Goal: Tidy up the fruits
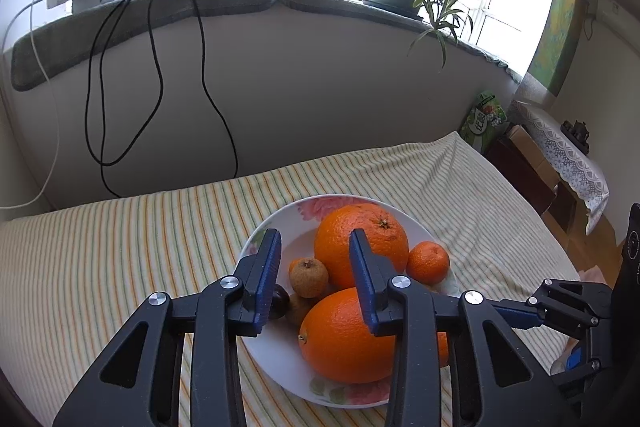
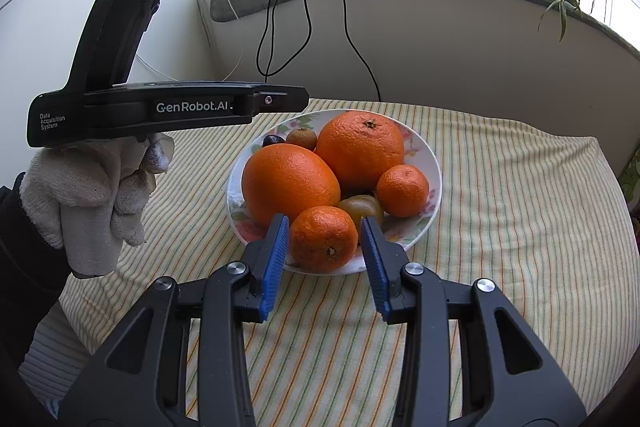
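left hand-held gripper [image 1: 314,277] spread, nothing pinched | right hand-held gripper [image 2: 325,257] spread around mandarin [image 2: 323,239] (pads apart) | gloved hand [image 2: 90,195] seen at 9 o'clock, right view only | plate [image 2: 434,187]

Between your right gripper's [image 2: 324,239] blue pads [image 2: 276,259] sits an orange mandarin [image 2: 323,239]; beyond, a white floral plate [image 2: 434,163] on striped cloth [image 2: 520,227].

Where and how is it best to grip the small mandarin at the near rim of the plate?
Probably grip the small mandarin across its widest middle, coming from the near, open side above the plate rim. It is round and lies nearest, with a big orange and a kiwi behind; the right gripper already frames it.
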### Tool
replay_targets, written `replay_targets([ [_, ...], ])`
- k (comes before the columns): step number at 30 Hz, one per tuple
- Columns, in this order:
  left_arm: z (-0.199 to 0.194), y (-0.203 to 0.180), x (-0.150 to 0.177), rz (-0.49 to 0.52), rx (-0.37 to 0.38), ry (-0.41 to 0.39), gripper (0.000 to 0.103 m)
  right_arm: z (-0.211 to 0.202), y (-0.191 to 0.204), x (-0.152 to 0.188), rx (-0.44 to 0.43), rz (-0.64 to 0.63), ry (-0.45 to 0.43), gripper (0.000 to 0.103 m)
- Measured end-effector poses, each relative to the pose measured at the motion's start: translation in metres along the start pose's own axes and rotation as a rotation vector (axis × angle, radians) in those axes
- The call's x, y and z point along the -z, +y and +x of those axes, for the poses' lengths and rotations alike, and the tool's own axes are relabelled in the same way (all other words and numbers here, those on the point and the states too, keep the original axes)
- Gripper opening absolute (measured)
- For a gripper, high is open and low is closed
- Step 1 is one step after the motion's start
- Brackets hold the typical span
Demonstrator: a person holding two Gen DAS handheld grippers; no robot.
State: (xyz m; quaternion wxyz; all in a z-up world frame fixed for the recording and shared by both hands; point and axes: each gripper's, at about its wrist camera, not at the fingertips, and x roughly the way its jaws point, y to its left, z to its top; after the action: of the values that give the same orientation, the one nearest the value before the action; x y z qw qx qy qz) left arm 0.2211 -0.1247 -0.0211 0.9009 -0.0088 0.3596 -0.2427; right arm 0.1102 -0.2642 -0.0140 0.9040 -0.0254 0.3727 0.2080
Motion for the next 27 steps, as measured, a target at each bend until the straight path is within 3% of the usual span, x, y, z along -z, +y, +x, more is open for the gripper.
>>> replay_targets([
  [5,-0.005,-0.002,0.002,0.002,-0.003,-0.003,0.034,-0.004,0.002,0.001,0.003,-0.003,-0.001,0.039],
  [9,-0.012,-0.005,0.004,0.002,0.000,-0.010,0.034,-0.010,0.004,0.002,0.010,-0.007,-0.005,0.047],
  [13,-0.021,-0.010,0.006,0.012,-0.007,-0.021,0.034,-0.017,0.006,0.002,0.024,-0.010,-0.015,0.049],
  [15,-0.027,-0.012,0.008,0.011,-0.011,-0.031,0.034,-0.021,0.008,0.002,0.031,-0.012,-0.022,0.061],
  [19,-0.041,-0.015,0.012,0.006,-0.020,-0.051,0.046,-0.031,0.011,0.004,0.047,-0.021,-0.028,0.064],
  [22,-0.052,-0.018,0.017,0.008,-0.032,-0.067,0.050,-0.037,0.015,0.008,0.067,-0.030,-0.029,0.077],
  [24,-0.060,-0.021,0.021,0.011,-0.042,-0.079,0.061,-0.041,0.016,0.010,0.078,-0.031,-0.036,0.084],
  [27,-0.073,-0.024,0.027,0.007,-0.071,-0.099,0.070,-0.049,0.019,0.012,0.093,-0.029,-0.044,0.087],
])
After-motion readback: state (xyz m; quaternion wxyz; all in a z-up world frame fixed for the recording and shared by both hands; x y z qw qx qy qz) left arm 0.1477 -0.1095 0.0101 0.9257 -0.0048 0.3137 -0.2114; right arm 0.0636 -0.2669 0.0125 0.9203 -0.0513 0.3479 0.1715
